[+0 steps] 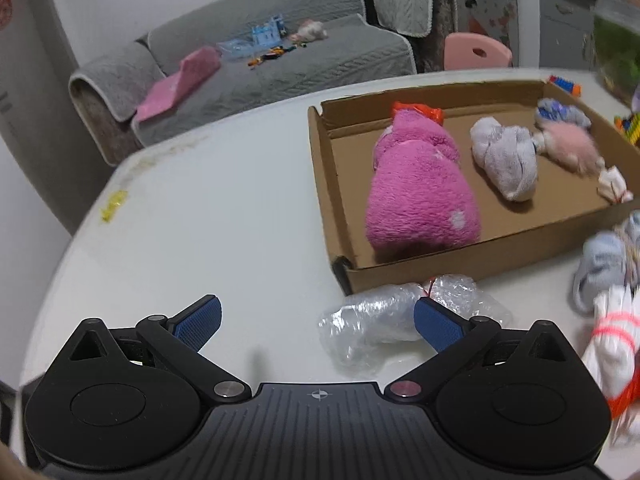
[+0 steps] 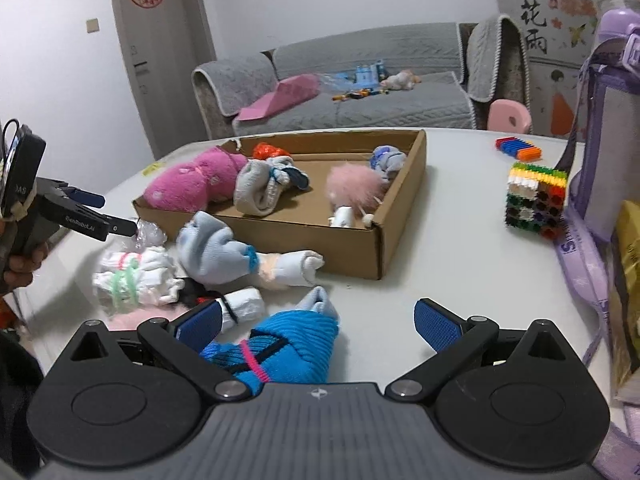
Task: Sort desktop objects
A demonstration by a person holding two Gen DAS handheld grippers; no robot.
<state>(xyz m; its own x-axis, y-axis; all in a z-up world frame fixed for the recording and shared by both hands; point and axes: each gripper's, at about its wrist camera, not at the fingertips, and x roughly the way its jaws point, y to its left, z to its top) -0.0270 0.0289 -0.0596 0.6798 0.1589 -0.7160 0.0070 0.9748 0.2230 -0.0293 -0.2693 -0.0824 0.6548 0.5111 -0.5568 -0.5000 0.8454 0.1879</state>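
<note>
Right wrist view: the right gripper (image 2: 318, 322) stands wide open above the white table (image 2: 448, 248), holding nothing; a bright blue knitted sock roll (image 2: 296, 348) lies between its blue-padded fingers (image 2: 436, 326), closer to the left one. Just beyond lie a white sock roll (image 2: 244, 306), a pale blue sock bundle (image 2: 224, 252) and a white bundle bound with a green band (image 2: 132, 276). The left gripper (image 2: 116, 214), held in a hand (image 2: 20, 264) at the left edge, bears small lettering that looks like "enRobot.AI"; its tips are at a crumpled clear plastic bag (image 2: 150, 234). The cardboard box (image 2: 360, 248) behind holds a pink plush toy (image 2: 192, 184), a grey sock bundle (image 2: 260, 190) and a pale pink fluffy ball (image 2: 354, 188). To the right stand a multicoloured brick cube (image 2: 536, 200), a row of coloured bricks (image 2: 518, 148) and a purple bottle (image 2: 612, 92). A wall poster (image 2: 534, 12) shows the characters 桃花雨. A grey sofa (image 2: 360, 92) fills the background.

Left wrist view: the left gripper (image 1: 318, 322) is wide open and empty, with the plastic bag (image 1: 380, 320) between its fingers and touching the right pad (image 1: 436, 326). The cardboard box (image 1: 440, 256) lies just beyond.
</note>
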